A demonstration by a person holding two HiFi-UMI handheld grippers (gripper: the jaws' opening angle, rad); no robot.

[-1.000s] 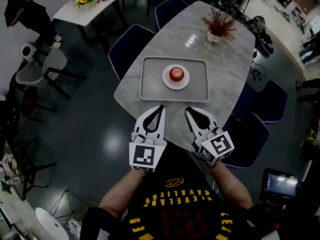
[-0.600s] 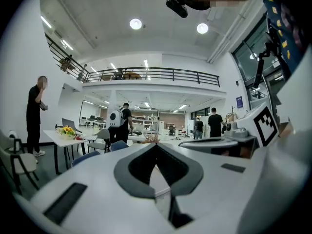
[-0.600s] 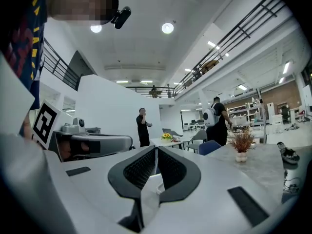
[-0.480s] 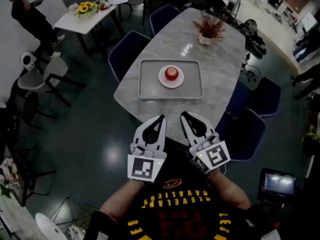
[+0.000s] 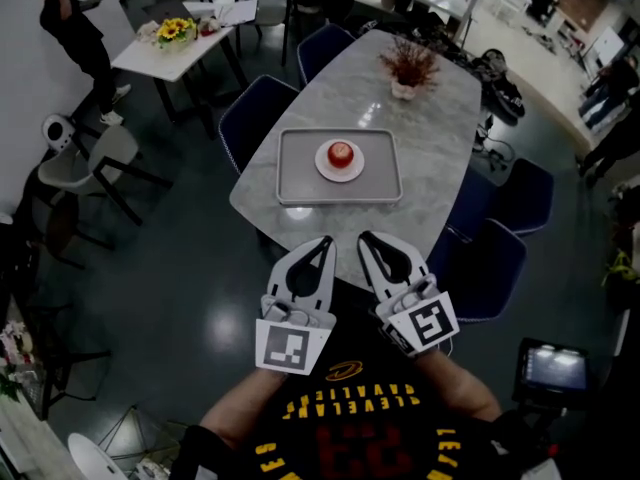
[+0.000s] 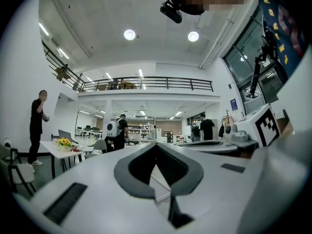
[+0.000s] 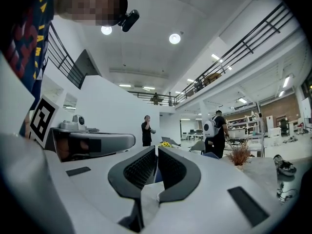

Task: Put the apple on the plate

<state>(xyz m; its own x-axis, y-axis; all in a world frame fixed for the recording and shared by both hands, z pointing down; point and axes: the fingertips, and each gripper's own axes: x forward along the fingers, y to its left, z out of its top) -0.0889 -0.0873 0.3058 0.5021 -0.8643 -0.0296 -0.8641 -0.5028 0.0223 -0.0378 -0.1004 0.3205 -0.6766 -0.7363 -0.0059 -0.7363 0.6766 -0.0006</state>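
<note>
A long grey marble table (image 5: 430,138) stands on a glossy dark floor (image 5: 190,258), with dark blue chairs (image 5: 255,108) drawn up round it. A white side table (image 5: 150,53) carries yellow flowers (image 5: 172,31). Overhead, a railed mezzanine (image 6: 146,83) runs along a white wall (image 6: 22,72) beneath round ceiling lights (image 6: 129,34).

**Operator:** Location of the round red apple (image 5: 340,153)?

**Inspector:** On the small round white plate (image 5: 324,165), centred in the grey rectangular tray (image 5: 292,176). The tray rests on the grey marble-topped table (image 5: 430,128).

**Operator:** Gripper positions?

**Inspector:** The white left gripper (image 5: 325,241) and white right gripper (image 5: 364,237) are side by side at 6 o'clock from the tray, at the table's near edge. Jaws together, nothing held.

**Operator:** Other items?

**Inspector:** A reddish dried plant in a pale pot (image 5: 405,68) at 1 o'clock from the tray. A navy upholstered chair (image 5: 255,108) at 10 o'clock.
</note>
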